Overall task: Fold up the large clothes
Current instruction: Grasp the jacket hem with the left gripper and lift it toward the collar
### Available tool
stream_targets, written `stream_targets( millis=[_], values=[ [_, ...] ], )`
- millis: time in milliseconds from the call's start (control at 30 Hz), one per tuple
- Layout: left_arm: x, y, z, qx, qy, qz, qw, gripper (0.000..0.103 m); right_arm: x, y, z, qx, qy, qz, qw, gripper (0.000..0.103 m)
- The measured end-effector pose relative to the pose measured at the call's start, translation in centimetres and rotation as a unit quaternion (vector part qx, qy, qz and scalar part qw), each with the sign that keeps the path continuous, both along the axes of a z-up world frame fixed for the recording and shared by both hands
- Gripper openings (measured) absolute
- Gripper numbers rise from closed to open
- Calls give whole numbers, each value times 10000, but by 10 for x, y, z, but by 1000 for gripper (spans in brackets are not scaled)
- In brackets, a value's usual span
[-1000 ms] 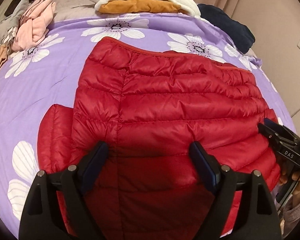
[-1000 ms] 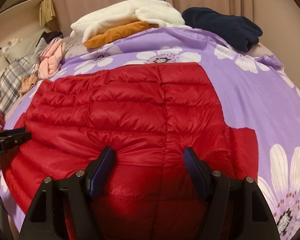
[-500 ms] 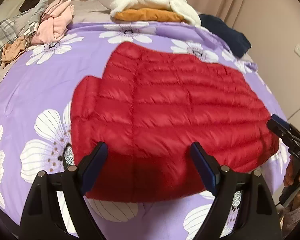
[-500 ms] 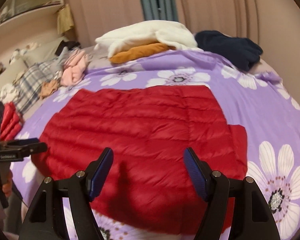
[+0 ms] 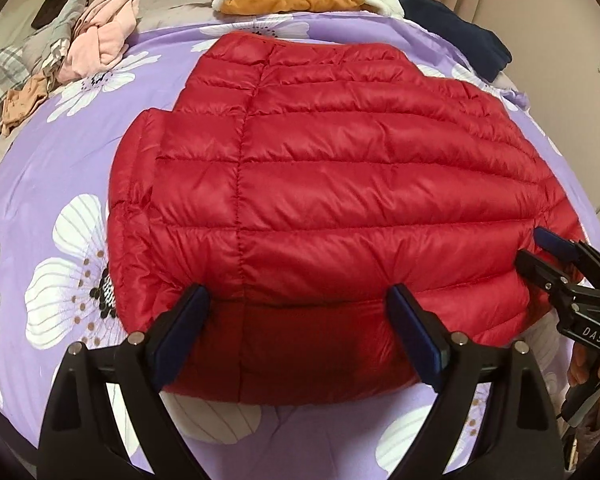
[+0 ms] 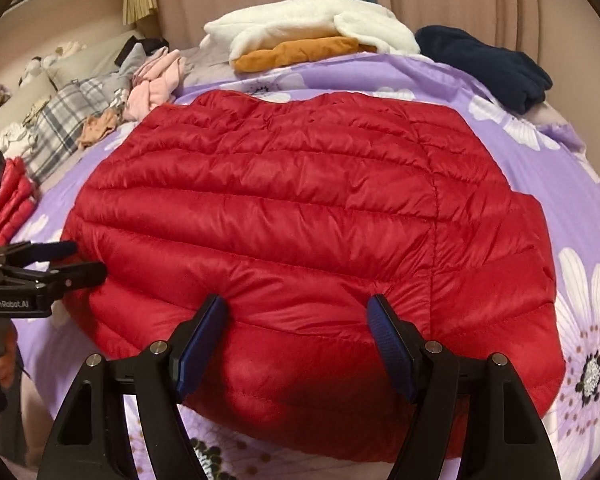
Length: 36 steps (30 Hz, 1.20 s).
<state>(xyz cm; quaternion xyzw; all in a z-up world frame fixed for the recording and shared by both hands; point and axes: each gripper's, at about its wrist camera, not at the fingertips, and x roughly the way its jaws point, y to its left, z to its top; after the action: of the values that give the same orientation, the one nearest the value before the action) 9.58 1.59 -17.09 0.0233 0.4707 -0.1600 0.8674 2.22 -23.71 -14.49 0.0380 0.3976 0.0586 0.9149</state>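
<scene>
Since half a second ago both grippers have come back down toward the red puffer jacket (image 5: 340,184), which now fills more of each view. The jacket, shiny and quilted in horizontal puffed channels, lies folded flat on the purple flowered bedspread (image 5: 40,168). The left gripper (image 5: 298,320) and right gripper (image 6: 298,320) hover at the jacket's near hem, fingers spread and released, holding nothing. Beyond the jacket sits a fluffy white garment (image 6: 312,28).
</scene>
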Motion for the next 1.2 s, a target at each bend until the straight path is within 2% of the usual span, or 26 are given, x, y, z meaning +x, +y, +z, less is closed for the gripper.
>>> stream_targets(
  millis=[167, 333, 400, 467, 533, 700, 800, 900, 1067, 1200],
  values=[
    [-15, 18, 13, -385, -6, 86, 9992, 91, -17, -14, 20, 263, -158, -125, 9995, 73],
    [-25, 34, 15, -671, 52, 288, 9973, 91, -35, -36, 35, 205, -455, -496, 9975, 73],
    [-23, 36, 9, -647, 159, 353, 9971, 91, -37, -47, 28, 277, -366, -714, 9964, 73],
    [-21, 36, 2, -636, 281, 408, 9967, 91, -33, -57, 13, 419, -89, -899, 9950, 73],
    [-21, 37, -1, -664, 342, 422, 9963, 91, -30, -57, 3, 460, 58, -912, 9948, 72],
    [-26, 46, 6, -965, 383, 500, 9933, 91, -30, -46, -1, 105, 135, -835, 9964, 73],
    [-28, 62, 8, -1342, 499, 674, 9874, 91, -32, -46, 10, 106, 112, -815, 9966, 73],
    [-32, 82, 8, -1642, 590, 1012, 9794, 91, -39, -47, 24, 118, -116, -758, 9970, 73],
    [-34, 109, 2, -2433, 798, 1325, 9576, 98, -39, -39, 37, 227, -320, -608, 9974, 73],
    [-37, 119, -5, -3163, 973, 1354, 9339, 102, -32, -27, 39, 354, -326, -490, 9976, 73]
  ],
)
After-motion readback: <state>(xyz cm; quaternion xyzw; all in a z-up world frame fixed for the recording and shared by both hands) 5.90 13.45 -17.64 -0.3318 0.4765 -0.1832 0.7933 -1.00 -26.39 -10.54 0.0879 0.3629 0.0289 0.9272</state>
